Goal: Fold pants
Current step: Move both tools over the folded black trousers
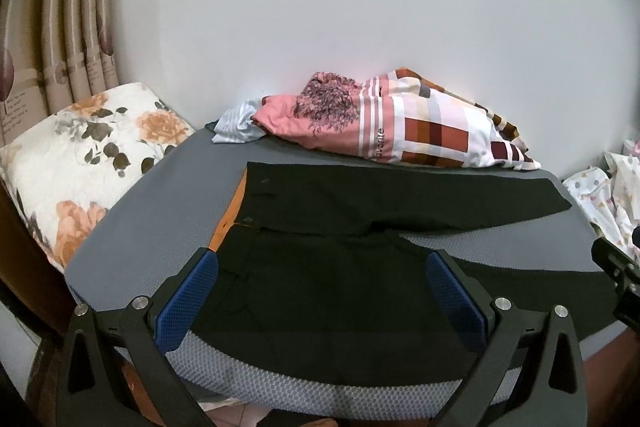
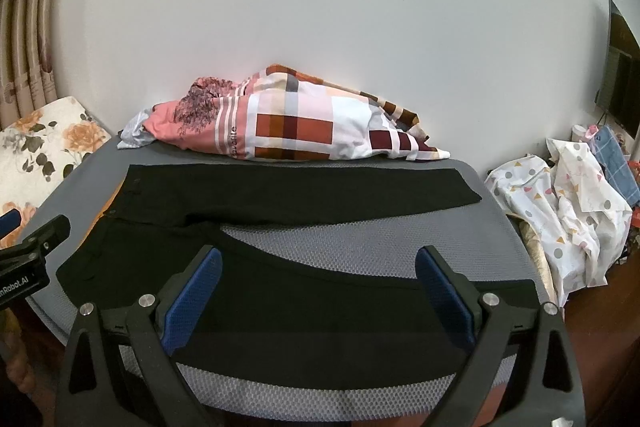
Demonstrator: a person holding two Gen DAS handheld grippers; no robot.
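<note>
While the black pants [image 2: 280,199] lie spread flat on the grey mat [image 2: 360,243], no fold is made yet, so all folding is left to you. Waist sits at your left, both legs run out to your right, long axis left-right, legs splayed apart. Your left gripper [image 1: 322,281] and right gripper [image 2: 318,277] hover over the near leg, jaws wide apart, holding nothing.

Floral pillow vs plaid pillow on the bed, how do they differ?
The floral pillow shows orange roses on white; the plaid pillow shows red, pink and white blocks. The floral pillow leans at the bed's left edge by the curtain; the plaid pillow lies along the wall behind the black pants. Neither touches the pants.
</note>
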